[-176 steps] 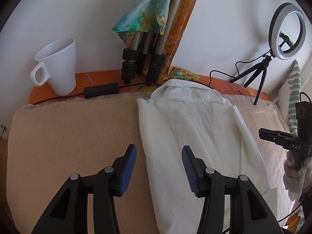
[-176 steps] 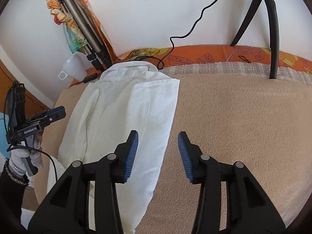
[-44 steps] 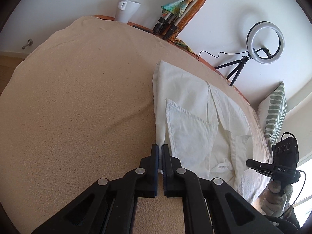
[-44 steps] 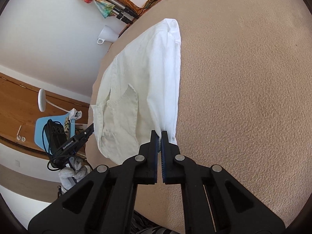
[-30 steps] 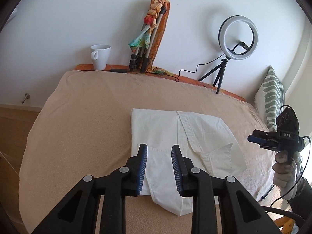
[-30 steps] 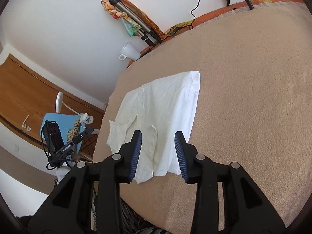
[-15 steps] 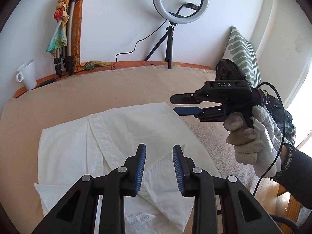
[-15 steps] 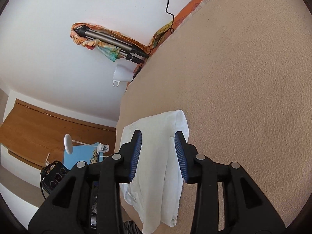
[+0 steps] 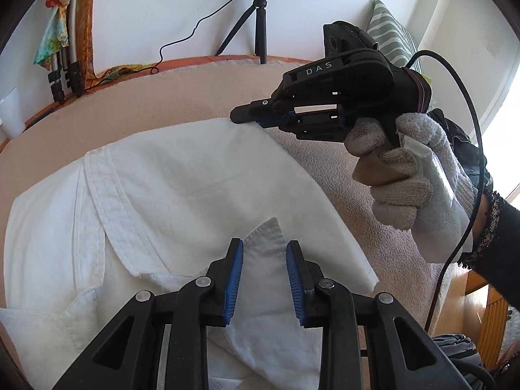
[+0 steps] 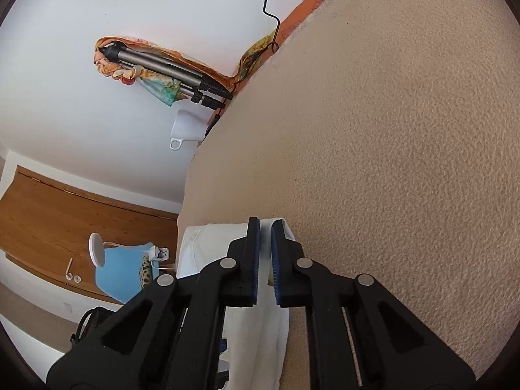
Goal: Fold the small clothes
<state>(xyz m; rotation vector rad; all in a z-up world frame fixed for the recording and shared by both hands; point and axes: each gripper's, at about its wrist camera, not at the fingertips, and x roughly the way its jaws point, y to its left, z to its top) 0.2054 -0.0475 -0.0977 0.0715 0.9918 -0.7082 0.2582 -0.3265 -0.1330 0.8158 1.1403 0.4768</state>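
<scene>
Since half a second ago, the right gripper (image 10: 265,232) has narrowed its jaws to a slim gap astride the white shirt's (image 9: 182,175) far corner. Left gripper (image 9: 264,248) hovers, jaws open, above the folded shirt on the beige bed (image 10: 406,162).

Left wrist view: taken from behind the left gripper (image 9: 264,276), close above the white shirt (image 9: 195,175), faced across the beige blanket (image 9: 162,97) toward the wall; the right gripper (image 9: 260,117) is seen beyond and right of the fingertips.

Right wrist view: taken from behind the right gripper (image 10: 266,250), rolled sideways and held very near the shirt (image 10: 269,341); blanket (image 10: 390,162) fills the area right of the fingers.

Shared: shirt, blanket, folded tripod (image 9: 65,65) (image 10: 169,71).
</scene>
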